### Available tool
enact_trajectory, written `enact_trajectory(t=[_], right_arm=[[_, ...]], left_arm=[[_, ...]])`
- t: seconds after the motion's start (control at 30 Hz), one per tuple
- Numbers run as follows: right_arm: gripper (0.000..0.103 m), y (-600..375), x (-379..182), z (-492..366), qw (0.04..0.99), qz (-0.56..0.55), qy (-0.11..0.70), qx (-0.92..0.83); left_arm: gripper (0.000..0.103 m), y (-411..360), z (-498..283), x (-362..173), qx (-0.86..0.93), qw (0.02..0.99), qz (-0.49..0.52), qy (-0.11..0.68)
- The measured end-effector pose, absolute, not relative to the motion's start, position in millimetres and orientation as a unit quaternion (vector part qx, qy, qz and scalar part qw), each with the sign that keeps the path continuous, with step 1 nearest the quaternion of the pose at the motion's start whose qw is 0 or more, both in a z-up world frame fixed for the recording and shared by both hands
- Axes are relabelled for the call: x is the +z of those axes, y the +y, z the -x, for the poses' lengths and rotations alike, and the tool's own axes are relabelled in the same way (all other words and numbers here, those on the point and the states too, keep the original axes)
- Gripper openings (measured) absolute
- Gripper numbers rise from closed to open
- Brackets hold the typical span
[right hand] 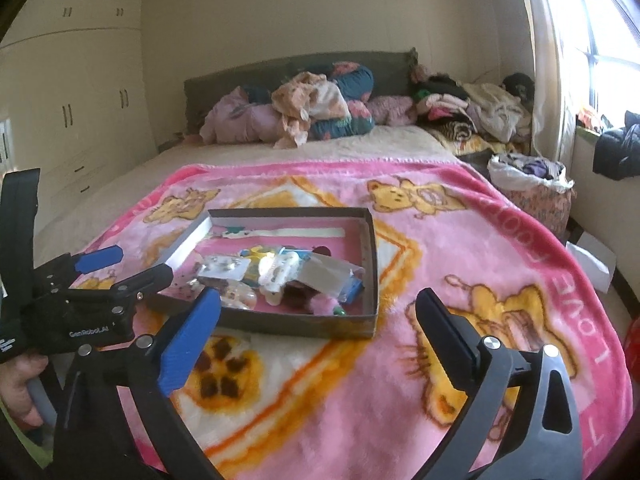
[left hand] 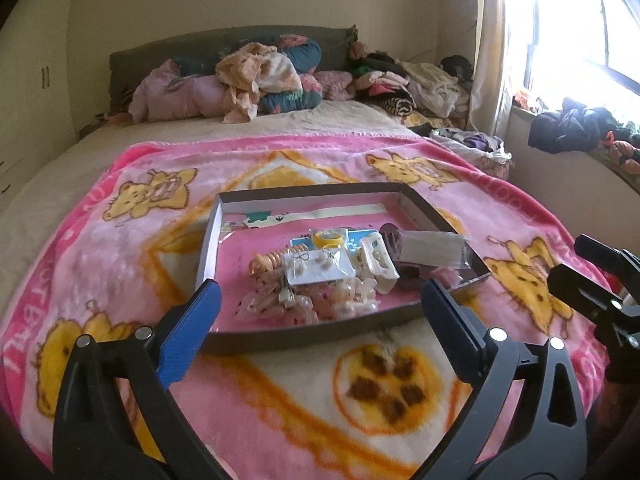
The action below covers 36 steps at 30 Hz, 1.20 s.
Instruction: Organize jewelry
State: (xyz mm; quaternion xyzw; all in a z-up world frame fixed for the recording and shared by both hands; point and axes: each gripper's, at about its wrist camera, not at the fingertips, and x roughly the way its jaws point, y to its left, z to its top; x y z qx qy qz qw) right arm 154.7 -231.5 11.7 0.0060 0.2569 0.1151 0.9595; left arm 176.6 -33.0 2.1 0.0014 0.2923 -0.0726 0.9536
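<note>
Both grippers, left gripper (left hand: 320,304) and right gripper (right hand: 318,320), are held wide open, empty, near the jewelry-filled tray (left hand: 256,340) on the pink blanket (left hand: 120,248).

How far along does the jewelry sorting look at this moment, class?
Done: the jewelry packets, a yellow ring and hair clips are gathered inside the shallow box on the pink blanket. In hand: nothing; the left gripper and right gripper are both open and empty. Left: the pieces lie heaped together, not arranged.
</note>
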Motion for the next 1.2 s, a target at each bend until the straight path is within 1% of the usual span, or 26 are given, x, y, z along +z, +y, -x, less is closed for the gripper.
enact_trajectory(t=[0.4,0.8,1.07,1.2], right_arm=[[0.096,-229,6,-119,0.967,0.006,0.229,0.109],[0.096,-235,-2,-92,0.976,-0.008,0.197,0.092],[0.096,-239,-17,-79,0.978,-0.011,0.188,0.086],[0.096,-244,-23,-68,0.983,-0.015,0.165,0.078]], left_arm=[[0.091,-29,-123,5,-0.068,0.965,0.004,0.252],[0.091,-30,-100,5,-0.055,0.973,0.001,0.225],[0.091,-31,-87,-5,-0.042,0.975,0.011,0.219],[0.092,-34,-77,-12,-0.040,0.977,0.015,0.207]])
